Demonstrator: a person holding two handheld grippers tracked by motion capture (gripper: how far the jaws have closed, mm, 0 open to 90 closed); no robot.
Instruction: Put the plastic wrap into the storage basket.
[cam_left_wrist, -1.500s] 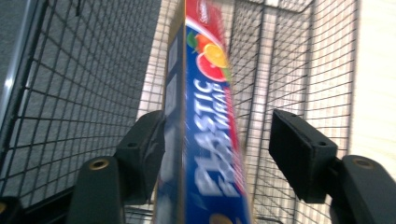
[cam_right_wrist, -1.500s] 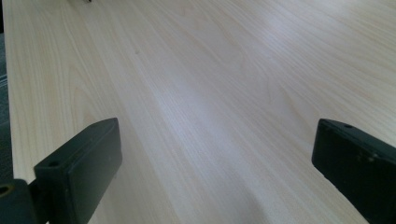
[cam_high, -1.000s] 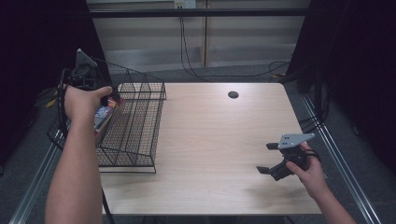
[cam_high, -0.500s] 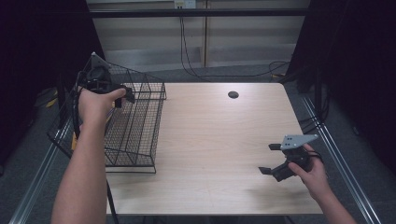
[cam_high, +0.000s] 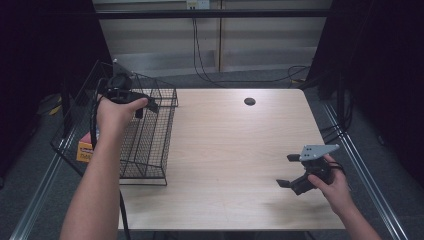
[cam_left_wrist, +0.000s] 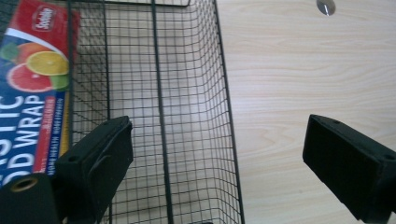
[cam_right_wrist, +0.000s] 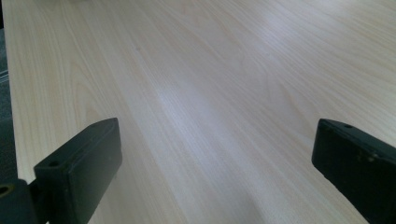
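A black wire basket (cam_high: 150, 140) stands on the left end of the wooden table (cam_high: 235, 130). In it lies a box of plastic food wrap (cam_left_wrist: 32, 84) with fruit printed on it, its orange end (cam_high: 84, 151) showing low at the left. My left gripper (cam_high: 146, 109) hovers over the basket's far end. Its jaws have just been opening and stand wide apart in the left gripper view (cam_left_wrist: 219, 140), with nothing between them. My right gripper (cam_high: 286, 170) rests open near the table's front right; bare wood lies between its jaws (cam_right_wrist: 215, 140).
A small dark round hole (cam_high: 249, 101) sits in the tabletop at the back. Dark curtains flank the table, and cables run along the floor behind it. A metal rail (cam_high: 360, 165) runs beside the table's right edge.
The left gripper has let go of the food wrap box, which now lies in the basket. The hand has moved toward the basket's far end. The right hand has not moved.
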